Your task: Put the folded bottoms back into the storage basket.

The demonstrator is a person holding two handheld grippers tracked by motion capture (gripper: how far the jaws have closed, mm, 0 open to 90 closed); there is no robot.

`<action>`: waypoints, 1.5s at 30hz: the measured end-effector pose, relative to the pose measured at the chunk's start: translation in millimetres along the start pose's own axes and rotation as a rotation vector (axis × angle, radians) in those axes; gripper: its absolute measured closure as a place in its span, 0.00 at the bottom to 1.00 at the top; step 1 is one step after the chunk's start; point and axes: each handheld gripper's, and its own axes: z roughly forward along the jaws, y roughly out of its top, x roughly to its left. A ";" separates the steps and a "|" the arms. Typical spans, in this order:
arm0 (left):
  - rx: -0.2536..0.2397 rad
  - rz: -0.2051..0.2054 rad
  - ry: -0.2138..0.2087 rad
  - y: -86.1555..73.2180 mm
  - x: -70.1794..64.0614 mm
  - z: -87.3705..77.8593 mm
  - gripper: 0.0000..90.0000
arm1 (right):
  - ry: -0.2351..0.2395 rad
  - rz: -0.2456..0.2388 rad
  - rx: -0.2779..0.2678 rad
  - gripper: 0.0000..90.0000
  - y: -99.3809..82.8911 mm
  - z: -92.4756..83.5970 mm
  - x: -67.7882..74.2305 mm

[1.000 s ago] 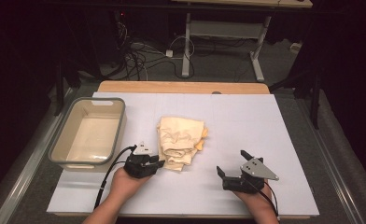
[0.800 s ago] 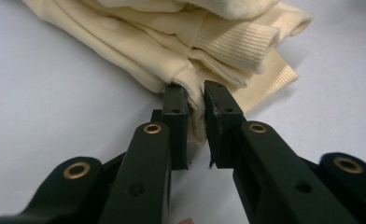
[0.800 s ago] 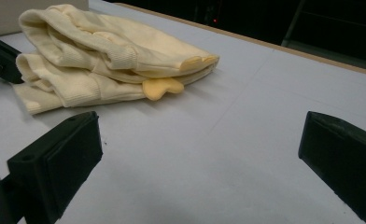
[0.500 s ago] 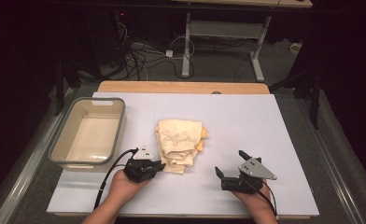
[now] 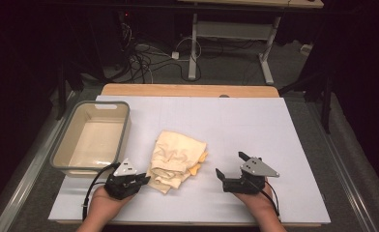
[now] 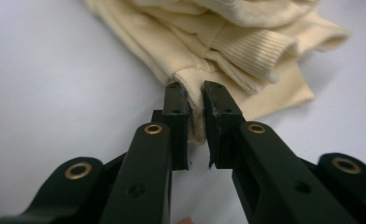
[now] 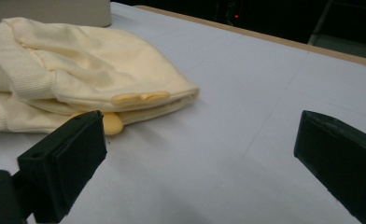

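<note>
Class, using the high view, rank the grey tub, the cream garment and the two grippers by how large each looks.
1. grey tub
2. cream garment, somewhat smaller
3. right gripper and left gripper: look about alike, so unranked.

Overhead light bright on the white table point(image 5: 274, 145); room beyond near black; soft short shadows under the cream garment point(image 5: 178, 152); no glare; high view slightly soft; left gripper point(image 6: 196, 100) jaws sharp, cloth behind blurred; right gripper view's near jaws blurred.
</note>
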 end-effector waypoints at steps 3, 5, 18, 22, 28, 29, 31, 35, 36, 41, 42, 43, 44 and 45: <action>-0.006 -0.004 0.008 -2.0 0.4 1.3 0.84 | 0.021 0.019 0.008 0.08 4.1 5.8 0.9; -0.018 0.010 0.035 -2.8 -1.9 2.5 0.76 | 0.038 0.041 0.020 0.17 10.3 13.6 1.8; -0.025 0.032 0.013 -1.1 1.8 7.1 0.51 | 0.097 0.088 0.292 0.44 41.9 120.3 -13.0; -0.022 0.023 -0.001 -0.9 3.2 7.7 0.51 | 0.161 0.120 0.329 0.59 37.7 123.1 -11.0; -0.024 0.024 -0.015 -0.6 3.9 7.6 0.51 | 0.172 0.026 0.331 0.88 39.8 106.3 3.7; -0.026 0.029 -0.013 -0.6 3.4 7.4 0.51 | 0.172 0.026 0.331 0.88 39.8 106.3 3.7; -0.036 0.026 -0.019 -0.2 2.3 7.4 0.51 | 0.171 0.025 0.296 0.88 38.5 93.3 4.1; -0.045 0.087 0.028 2.8 -4.2 8.3 0.51 | 0.174 0.093 0.246 0.88 25.2 66.4 -2.8; -0.038 0.105 0.042 3.8 -6.0 9.0 0.51 | 0.165 0.102 0.239 0.88 20.8 62.2 -4.2; -0.011 0.129 0.091 8.5 -9.5 11.0 0.51 | 0.162 0.127 0.230 0.77 14.4 59.5 -5.4; -0.007 0.117 0.098 9.6 -8.5 11.0 0.51 | 0.164 0.130 0.247 0.70 14.6 61.4 -5.7; 0.004 0.102 0.099 11.5 -5.6 11.0 0.51 | 0.171 0.151 0.263 0.59 15.1 64.3 -8.1; 0.013 0.094 0.094 12.5 -4.3 11.8 0.51 | 0.169 0.158 0.257 0.54 15.9 65.1 -8.8; 0.022 0.081 0.085 13.7 -2.6 12.5 0.51 | 0.163 0.156 0.249 0.52 16.7 65.7 -8.9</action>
